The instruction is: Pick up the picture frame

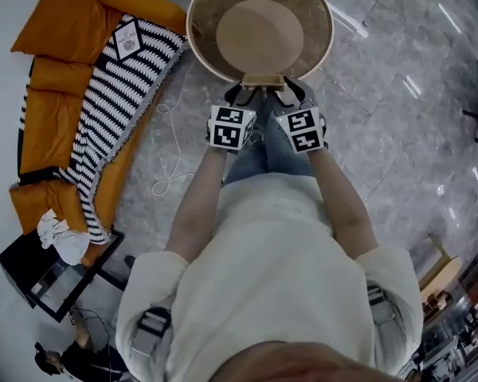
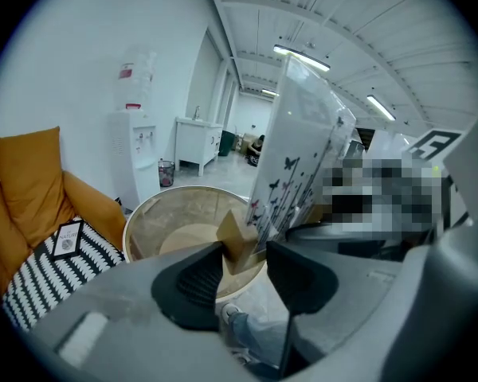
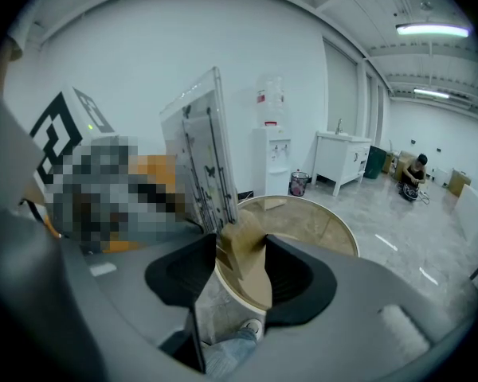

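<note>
The picture frame (image 1: 263,79) is a clear pane printed with butterflies and stems (image 2: 299,150) (image 3: 199,157) on a light wooden base. It hangs upright in the air over the near rim of the round wooden table (image 1: 319,22). My left gripper (image 1: 240,95) (image 2: 243,270) is shut on the left end of the wooden base (image 2: 237,241). My right gripper (image 1: 291,94) (image 3: 240,273) is shut on the right end of the base (image 3: 243,253). From the head view the frame shows only as a thin wooden strip between the two marker cubes.
An orange sofa (image 1: 60,78) with a black-and-white striped blanket (image 1: 115,94) stands at the left. A white cable (image 1: 171,157) lies on the grey floor. A black side table (image 1: 44,277) sits at the lower left. A water dispenser (image 2: 135,153) stands against the wall.
</note>
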### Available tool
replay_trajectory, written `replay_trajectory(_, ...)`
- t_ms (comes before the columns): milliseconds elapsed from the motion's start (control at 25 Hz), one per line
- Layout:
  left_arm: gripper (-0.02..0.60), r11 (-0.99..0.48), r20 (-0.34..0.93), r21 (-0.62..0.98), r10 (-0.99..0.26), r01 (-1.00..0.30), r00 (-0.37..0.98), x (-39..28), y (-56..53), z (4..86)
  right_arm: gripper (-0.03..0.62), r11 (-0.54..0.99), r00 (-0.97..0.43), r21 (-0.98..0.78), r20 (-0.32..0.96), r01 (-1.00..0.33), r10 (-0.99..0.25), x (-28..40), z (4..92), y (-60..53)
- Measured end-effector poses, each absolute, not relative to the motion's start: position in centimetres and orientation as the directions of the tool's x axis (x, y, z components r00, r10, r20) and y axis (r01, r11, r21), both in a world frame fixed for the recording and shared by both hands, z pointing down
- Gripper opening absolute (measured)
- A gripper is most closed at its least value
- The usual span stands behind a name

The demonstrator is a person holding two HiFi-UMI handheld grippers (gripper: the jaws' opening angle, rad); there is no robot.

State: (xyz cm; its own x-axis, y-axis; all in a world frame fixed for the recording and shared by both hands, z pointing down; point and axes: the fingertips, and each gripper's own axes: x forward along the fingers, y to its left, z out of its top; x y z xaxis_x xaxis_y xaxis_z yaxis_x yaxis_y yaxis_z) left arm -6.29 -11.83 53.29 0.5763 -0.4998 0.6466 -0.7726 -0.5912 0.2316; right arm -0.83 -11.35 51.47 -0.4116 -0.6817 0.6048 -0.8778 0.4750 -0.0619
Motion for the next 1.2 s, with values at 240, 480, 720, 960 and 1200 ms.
replay_trajectory(240,0.172,-0.576,0.631,0.229,-0.526,-0.785,0.57,-7.1,-9.9,50.5,0.193,0.497,-0.426,-0.043,0.582,-0.867,-0.693,-1.7,48.5,-9.6)
replay_trajectory(480,0.172,-0.568,0.618,0.22,-0.547,-0.793,0.564,-8.4,-8.4,47.7,0.193,0.521,-0.451,-0.039,0.556,-0.853,-0.698,-2.9,45.9,-8.1)
replay_trajectory(720,0.172,-0.565,0.603,0.207,-0.569,-0.798,0.559,-9.1,-7.7,45.2,0.193,0.534,-0.468,-0.028,0.522,-0.845,-0.713,-3.5,43.5,-7.5)
replay_trajectory(960,0.172,-0.562,0.579,0.191,-0.598,-0.805,0.554,-9.7,-7.4,43.0,0.192,0.551,-0.484,-0.006,0.486,-0.834,-0.728,-4.0,41.2,-7.3)
replay_trajectory(1200,0.172,-0.55,0.553,0.191,-0.624,-0.813,0.552,-10.2,-7.5,41.8,0.192,0.57,-0.499,0.019,0.461,-0.821,-0.734,-4.6,39.8,-7.4)
